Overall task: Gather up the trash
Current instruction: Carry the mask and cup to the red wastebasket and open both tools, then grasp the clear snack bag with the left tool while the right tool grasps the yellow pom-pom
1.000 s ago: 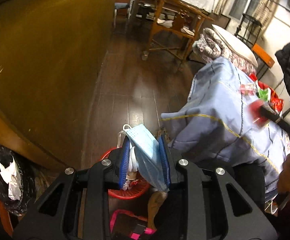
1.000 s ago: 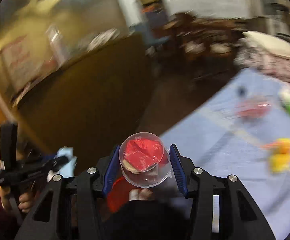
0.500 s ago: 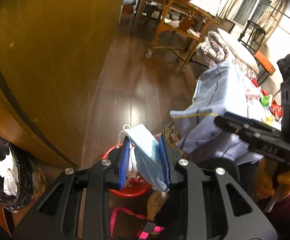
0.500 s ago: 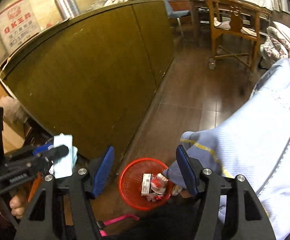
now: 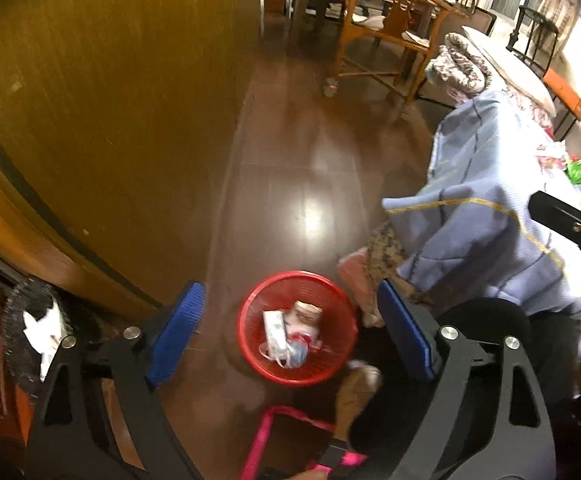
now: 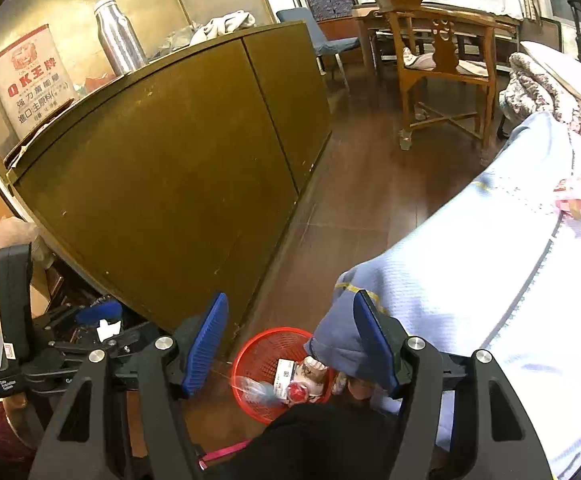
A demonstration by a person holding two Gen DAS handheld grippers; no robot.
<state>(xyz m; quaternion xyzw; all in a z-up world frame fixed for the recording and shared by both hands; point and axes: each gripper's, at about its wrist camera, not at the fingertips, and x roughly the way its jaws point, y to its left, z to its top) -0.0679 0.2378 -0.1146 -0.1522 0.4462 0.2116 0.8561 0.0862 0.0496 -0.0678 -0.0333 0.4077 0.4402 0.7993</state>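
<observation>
A red mesh basket (image 5: 250, 316) stands on the dark floor, straight below both grippers. Inside it lie a blue face mask (image 5: 296, 351), a white box (image 5: 273, 327) and a clear plastic cup (image 6: 250, 388) with other scraps. My left gripper (image 5: 290, 332) hangs above the basket, its jaws opening, with nothing between the blue pads. My right gripper (image 6: 290, 344) stands open over the same basket (image 6: 246, 354), also with nothing in it. The left gripper's body (image 6: 30, 344) also shows in the right wrist view, low on the left.
A tall brown cabinet (image 6: 178, 184) flanks the basket on the left, and a bed under a light blue cover (image 6: 490, 272) on the right. Wrappers (image 5: 578, 172) lie on the bed. A black wire bin with paper (image 5: 38, 332), a pink strap (image 5: 266, 432) and a wooden chair (image 6: 442, 68) are around.
The left jaws opened and the blue mask dropped into the red basket. The right gripper let go of the clear cup, which now lies in the basket. Both views tilted down.
</observation>
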